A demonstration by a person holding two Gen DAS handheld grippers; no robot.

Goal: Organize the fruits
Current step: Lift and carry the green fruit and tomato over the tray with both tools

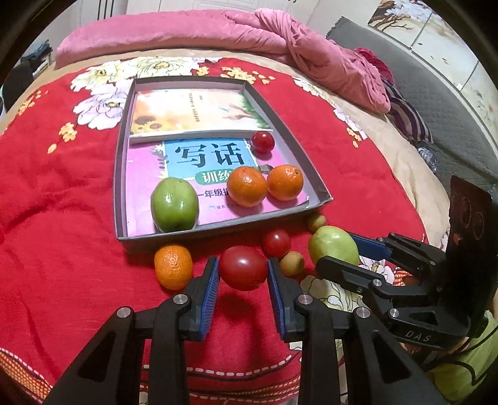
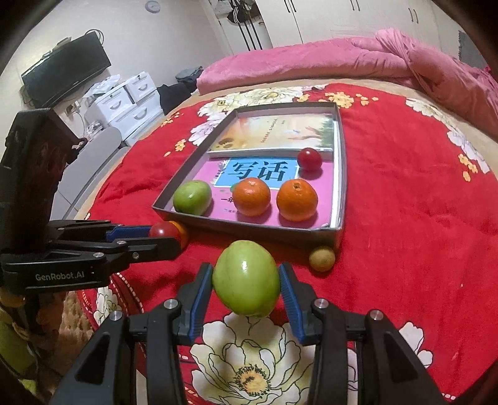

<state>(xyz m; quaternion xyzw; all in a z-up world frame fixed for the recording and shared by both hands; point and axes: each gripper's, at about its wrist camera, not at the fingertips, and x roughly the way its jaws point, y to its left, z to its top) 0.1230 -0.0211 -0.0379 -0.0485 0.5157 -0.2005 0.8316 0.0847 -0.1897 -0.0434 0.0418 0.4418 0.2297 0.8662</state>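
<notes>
A red tomato is being clamped between the blue pads of the left gripper above the red floral bedspread. A green fruit is being gripped by the right gripper beside it, near the grey tray.

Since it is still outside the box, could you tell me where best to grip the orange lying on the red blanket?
Grip the orange across its widest middle, coming from above. It is round, and the left gripper crowds its right side.

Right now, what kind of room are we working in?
Most likely a home bedroom: the fruit sits on a bed with a red floral bedspread, a pink quilt bunched behind, and wardrobe doors beyond.
</notes>
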